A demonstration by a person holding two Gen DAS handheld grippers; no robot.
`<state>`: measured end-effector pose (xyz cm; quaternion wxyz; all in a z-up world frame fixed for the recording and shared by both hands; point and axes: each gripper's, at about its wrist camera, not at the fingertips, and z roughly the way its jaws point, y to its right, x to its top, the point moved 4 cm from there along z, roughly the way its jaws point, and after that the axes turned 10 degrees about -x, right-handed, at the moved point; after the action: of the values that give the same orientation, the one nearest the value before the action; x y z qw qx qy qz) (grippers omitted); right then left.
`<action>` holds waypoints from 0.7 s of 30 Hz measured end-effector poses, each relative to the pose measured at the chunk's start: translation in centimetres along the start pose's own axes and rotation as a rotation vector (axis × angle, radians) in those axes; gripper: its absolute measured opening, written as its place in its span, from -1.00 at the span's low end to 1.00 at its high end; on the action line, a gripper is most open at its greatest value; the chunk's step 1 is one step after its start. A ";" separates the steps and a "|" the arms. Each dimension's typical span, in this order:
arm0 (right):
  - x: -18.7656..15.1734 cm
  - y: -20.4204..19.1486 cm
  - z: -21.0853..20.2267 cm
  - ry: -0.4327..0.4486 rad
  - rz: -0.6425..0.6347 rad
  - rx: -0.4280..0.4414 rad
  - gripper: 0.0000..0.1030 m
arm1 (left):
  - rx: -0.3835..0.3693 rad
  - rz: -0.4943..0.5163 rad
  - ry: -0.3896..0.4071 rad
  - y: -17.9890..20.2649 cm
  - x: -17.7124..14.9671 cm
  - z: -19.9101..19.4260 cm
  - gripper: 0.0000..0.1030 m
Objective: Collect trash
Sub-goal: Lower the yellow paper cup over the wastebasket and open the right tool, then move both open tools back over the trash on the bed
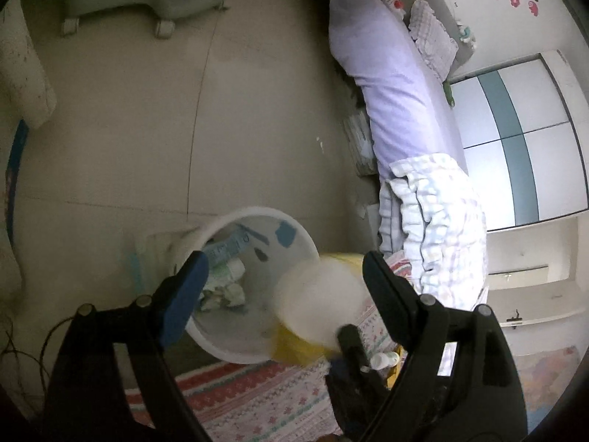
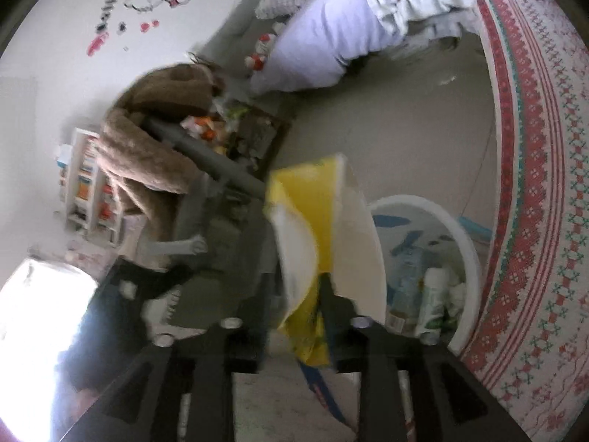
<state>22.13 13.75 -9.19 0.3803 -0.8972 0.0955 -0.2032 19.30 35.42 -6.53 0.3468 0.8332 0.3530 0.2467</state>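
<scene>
the left gripper stands wide apart above a white bin on the floor, its jaws touching nothing. between them, in that view, a yellow cup with a white rim shows its round open mouth toward the camera, blurred, so its long axis runs roughly away from the lens and down toward the patterned mat. a second gripper reaches up from below to the cup's lower edge. in the right wrist view the right gripper has the cup between its jaws, the yellow wall and white rim rising up and away from the fingers, tilted a little to the right, the mouth turned toward the bin just beside it. the jaws stand at a narrow gap; with the blur it cannot be told whether the pads press the cup or have let go of it. the bin holds bottles, wrappers and crumpled paper. the red and green mat curves round the bin's far side, and a bed with a lilac sheet lies beyond.
</scene>
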 end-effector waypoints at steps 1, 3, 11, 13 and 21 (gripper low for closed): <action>-0.1 0.4 0.2 -0.005 0.001 -0.040 0.03 | -0.003 0.005 0.001 0.2 0.0 0.0 0.66; -0.7 1.4 -0.3 0.002 0.005 -0.079 0.06 | -0.016 0.015 0.000 0.5 -0.1 -0.1 0.66; -1.6 6.2 -7.4 0.047 0.011 -0.160 0.06 | 0.002 0.123 0.025 3.2 -1.5 -0.1 0.66; -2.0 7.8 -9.9 0.061 0.009 -0.183 0.07 | 0.008 0.200 0.035 4.9 -2.6 -0.3 0.65; -2.6 15.8 -23.1 0.143 0.066 -0.304 0.08 | -0.017 0.672 0.104 15.0 -10.7 -1.1 0.66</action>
<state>9.43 -11.21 -6.85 0.2390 -0.9240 0.1813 -0.2372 18.08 20.10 3.70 0.2344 0.8865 0.0738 0.3921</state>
